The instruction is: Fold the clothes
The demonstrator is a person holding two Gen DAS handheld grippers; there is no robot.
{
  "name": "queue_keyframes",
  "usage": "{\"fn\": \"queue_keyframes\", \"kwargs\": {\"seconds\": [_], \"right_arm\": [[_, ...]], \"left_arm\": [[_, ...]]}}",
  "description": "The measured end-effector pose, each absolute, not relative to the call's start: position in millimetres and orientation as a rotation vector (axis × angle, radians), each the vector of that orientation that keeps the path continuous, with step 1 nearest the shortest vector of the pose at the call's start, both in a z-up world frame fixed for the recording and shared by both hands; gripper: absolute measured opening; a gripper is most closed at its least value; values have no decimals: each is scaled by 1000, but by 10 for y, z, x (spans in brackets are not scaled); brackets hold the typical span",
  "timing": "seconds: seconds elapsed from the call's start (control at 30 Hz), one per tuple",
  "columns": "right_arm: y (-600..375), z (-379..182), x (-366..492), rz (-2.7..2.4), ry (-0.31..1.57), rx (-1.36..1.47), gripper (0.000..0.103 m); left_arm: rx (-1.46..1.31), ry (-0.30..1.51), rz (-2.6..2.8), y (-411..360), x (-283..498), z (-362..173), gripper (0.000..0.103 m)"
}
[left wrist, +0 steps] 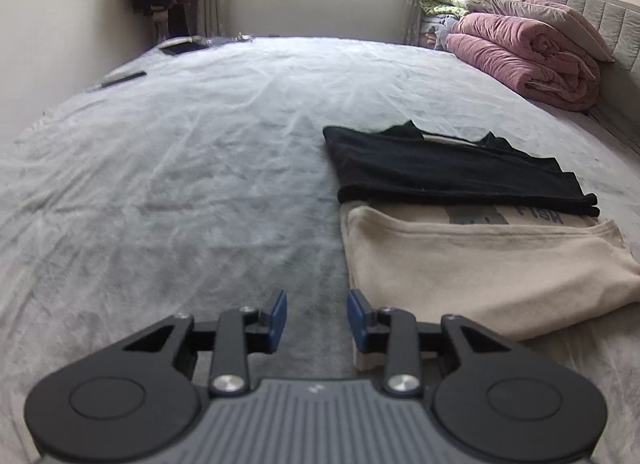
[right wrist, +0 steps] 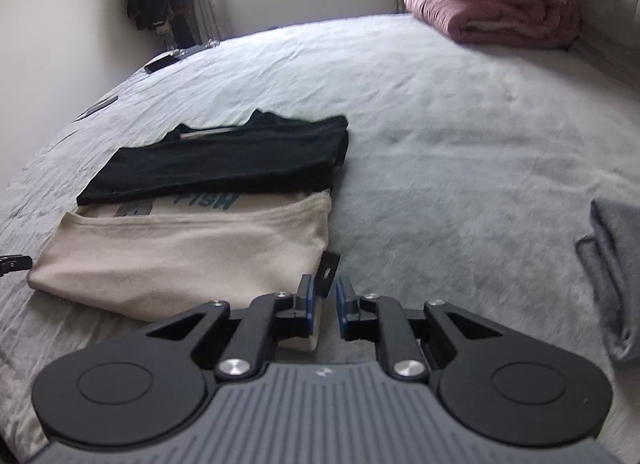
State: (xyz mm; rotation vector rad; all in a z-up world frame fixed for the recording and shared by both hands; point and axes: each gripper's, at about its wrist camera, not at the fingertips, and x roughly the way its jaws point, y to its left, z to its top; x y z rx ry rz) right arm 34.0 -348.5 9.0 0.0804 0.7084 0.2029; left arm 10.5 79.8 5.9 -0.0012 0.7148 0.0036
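Observation:
A folded beige shirt [left wrist: 480, 264] [right wrist: 180, 256] with printed letters lies on the grey bed sheet [left wrist: 200, 184]. A folded black garment [left wrist: 440, 168] [right wrist: 224, 160] lies against the shirt's far edge, partly over it. My left gripper [left wrist: 317, 314] hovers at the shirt's near left corner, open, with only sheet between its fingers. My right gripper [right wrist: 325, 296] is at the shirt's near right corner, its jaws a narrow gap apart with nothing pressed between them. A small black tag [right wrist: 328, 268] sticks up just beyond its fingertips. A tip of the left gripper [right wrist: 14, 264] shows at the far left.
A folded grey garment [right wrist: 616, 272] lies on the bed to the right. Rolled pink quilts [left wrist: 528, 56] [right wrist: 496, 12] and pillows are stacked by the headboard. A phone [left wrist: 180, 47] and a dark flat item [left wrist: 120, 78] lie along the far left edge. Dark clothes hang in the corner.

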Motion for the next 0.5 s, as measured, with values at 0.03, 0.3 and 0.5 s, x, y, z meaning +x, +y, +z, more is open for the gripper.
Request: {"fn": "queue_keyframes", "kwargs": {"seconds": [0.03,0.3,0.5], "right_arm": [[-3442,88,349,220,699,76,16],[-2866,-71,422,354,677,-47,16],[-2497,-198,431,423,662,-109,16]], "left_arm": [[24,691,5,761,91,90,34],[140,616,-148,109,65,79,34],[189,603,-220,-324,99,-65,34]]}}
